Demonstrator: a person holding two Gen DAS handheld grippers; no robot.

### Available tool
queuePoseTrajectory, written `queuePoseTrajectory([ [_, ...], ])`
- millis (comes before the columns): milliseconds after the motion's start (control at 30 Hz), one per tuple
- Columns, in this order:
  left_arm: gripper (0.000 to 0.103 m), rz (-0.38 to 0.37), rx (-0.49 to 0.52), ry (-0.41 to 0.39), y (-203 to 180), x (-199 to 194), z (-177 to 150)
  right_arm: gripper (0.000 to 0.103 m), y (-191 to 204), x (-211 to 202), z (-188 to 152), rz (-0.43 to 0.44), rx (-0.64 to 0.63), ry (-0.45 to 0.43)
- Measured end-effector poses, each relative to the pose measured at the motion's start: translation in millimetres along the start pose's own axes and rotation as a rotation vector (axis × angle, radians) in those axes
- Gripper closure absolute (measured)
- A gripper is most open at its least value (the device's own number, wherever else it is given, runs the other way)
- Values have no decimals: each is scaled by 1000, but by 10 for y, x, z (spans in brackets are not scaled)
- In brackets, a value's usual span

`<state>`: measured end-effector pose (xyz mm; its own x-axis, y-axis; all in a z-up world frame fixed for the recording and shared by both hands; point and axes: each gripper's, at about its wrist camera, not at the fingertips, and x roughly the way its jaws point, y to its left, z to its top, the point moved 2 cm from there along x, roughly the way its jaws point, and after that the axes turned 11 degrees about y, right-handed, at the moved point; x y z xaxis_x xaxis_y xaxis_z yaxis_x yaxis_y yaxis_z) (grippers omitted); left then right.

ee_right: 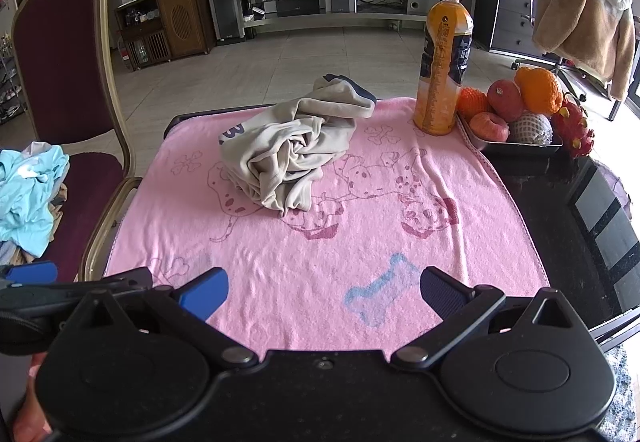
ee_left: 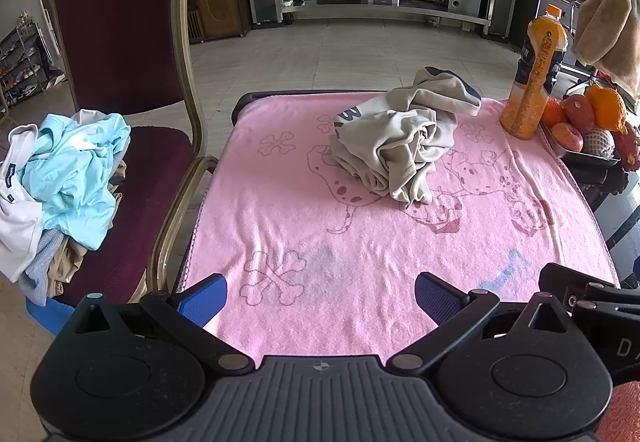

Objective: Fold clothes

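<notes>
A crumpled beige garment (ee_left: 404, 138) (ee_right: 292, 150) with dark trim lies bunched near the far side of a pink towel (ee_left: 360, 242) (ee_right: 320, 242) that covers the table. My left gripper (ee_left: 320, 298) hangs open over the towel's near edge, well short of the garment, with nothing between its blue pads. Beside it my right gripper (ee_right: 324, 294) is open too, above the near edge by a blue bone print. In the left wrist view the right gripper's black frame (ee_left: 588, 294) shows at lower right.
A maroon chair (ee_left: 120, 54) (ee_right: 60, 54) stands left of the table with a pile of light blue and white clothes (ee_left: 60, 178) (ee_right: 28, 194) on its seat. An orange juice bottle (ee_left: 536, 74) (ee_right: 442, 62) and a fruit tray (ee_left: 588, 130) (ee_right: 520, 118) sit at the far right corner.
</notes>
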<state>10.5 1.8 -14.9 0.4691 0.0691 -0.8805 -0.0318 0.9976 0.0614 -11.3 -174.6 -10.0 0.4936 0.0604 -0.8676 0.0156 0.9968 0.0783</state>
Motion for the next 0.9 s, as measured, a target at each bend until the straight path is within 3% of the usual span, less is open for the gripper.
queuePoseTrajectory([
  [900, 1, -7, -1, 22, 3, 56, 12, 0, -1, 43, -1, 0, 2, 8],
])
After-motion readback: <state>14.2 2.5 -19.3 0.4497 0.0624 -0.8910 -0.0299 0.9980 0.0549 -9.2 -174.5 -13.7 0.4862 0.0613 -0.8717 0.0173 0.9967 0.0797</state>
